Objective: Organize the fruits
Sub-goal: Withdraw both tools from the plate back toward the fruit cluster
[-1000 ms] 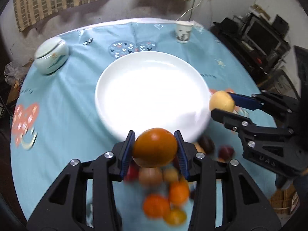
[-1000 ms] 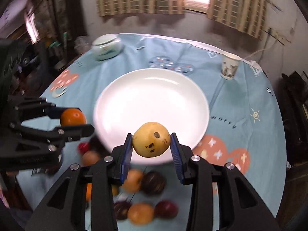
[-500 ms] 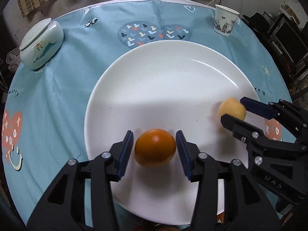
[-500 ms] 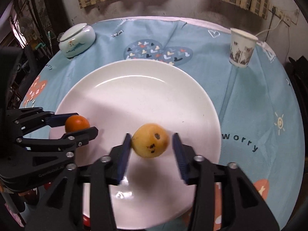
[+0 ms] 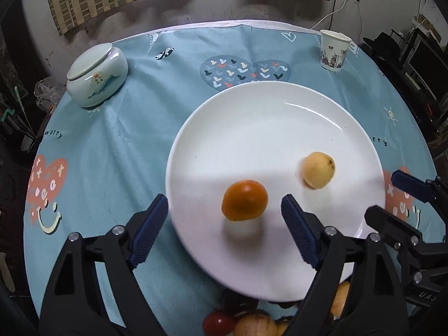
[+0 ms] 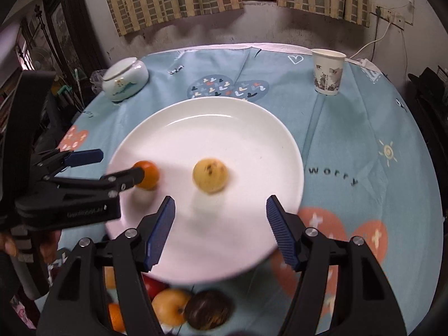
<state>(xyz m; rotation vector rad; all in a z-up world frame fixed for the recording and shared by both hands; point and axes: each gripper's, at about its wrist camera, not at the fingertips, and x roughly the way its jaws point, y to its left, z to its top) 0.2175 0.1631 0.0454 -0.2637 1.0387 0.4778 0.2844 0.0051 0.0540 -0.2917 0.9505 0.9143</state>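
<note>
- The left gripper (image 5: 224,218) stands wide, its jaws opening, with the orange fruit (image 5: 244,200) between them but clear of both blue pads. The fruit rests on the white plate (image 5: 252,106), near its front rim, so the release reads as a deliberate deposit.
- The right gripper (image 6: 219,224) is likewise parted and opening. The yellow fruit (image 6: 210,175) lies on the plate just ahead of its fingertips, untouched by either pad.
- The two fruits sit apart from each other on the plate, probably because each gripper sets its load down on its own side, which keeps the tools from colliding.
- Both grippers point steeply down at the plate; this suits a low release, limiting any roll across the smooth surface.
- The remaining fruits (image 6: 170,306) lie in a loose cluster on the worktop (image 5: 112,154) just off the plate's near edge, beneath the grippers, within short reach for the next pick.
- A lidded ceramic jar (image 5: 96,79) and a paper cup (image 5: 334,50) stand at the far side, well apart from the plate.
</note>
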